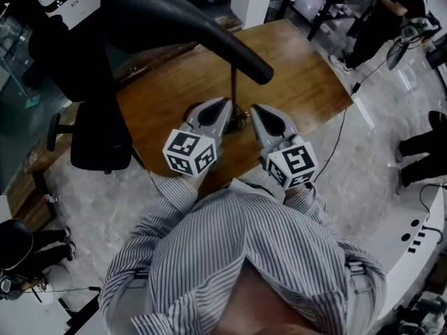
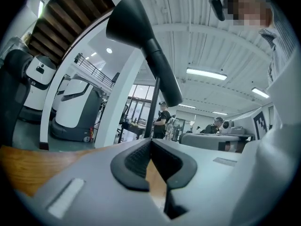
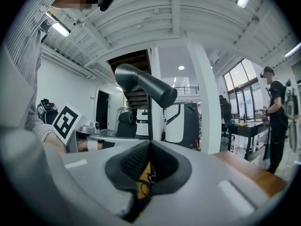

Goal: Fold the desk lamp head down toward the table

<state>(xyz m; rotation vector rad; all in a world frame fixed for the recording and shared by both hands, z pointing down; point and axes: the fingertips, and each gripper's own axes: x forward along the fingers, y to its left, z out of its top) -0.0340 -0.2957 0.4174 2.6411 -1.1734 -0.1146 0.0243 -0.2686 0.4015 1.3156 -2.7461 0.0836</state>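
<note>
The desk lamp has a black cone-shaped head [image 1: 174,19] raised high on a thin dark pole [image 1: 233,89], which rises from a base [image 1: 239,122] on the wooden table [image 1: 300,75]. My left gripper [image 1: 225,105] and right gripper [image 1: 254,110] sit side by side just in front of the base, one on each side of the pole. Both are shut with nothing between their jaws. In the left gripper view the lamp head [image 2: 141,32] looms above my shut left gripper [image 2: 150,142]. The right gripper view shows the lamp head [image 3: 143,86] just above my shut right gripper [image 3: 150,145].
A black office chair [image 1: 91,82] stands at the table's left side. The table's right edge drops to a pale floor with a cable [image 1: 342,131]. People stand at the far right [image 1: 391,12]. White machines [image 2: 77,107] stand beyond the table.
</note>
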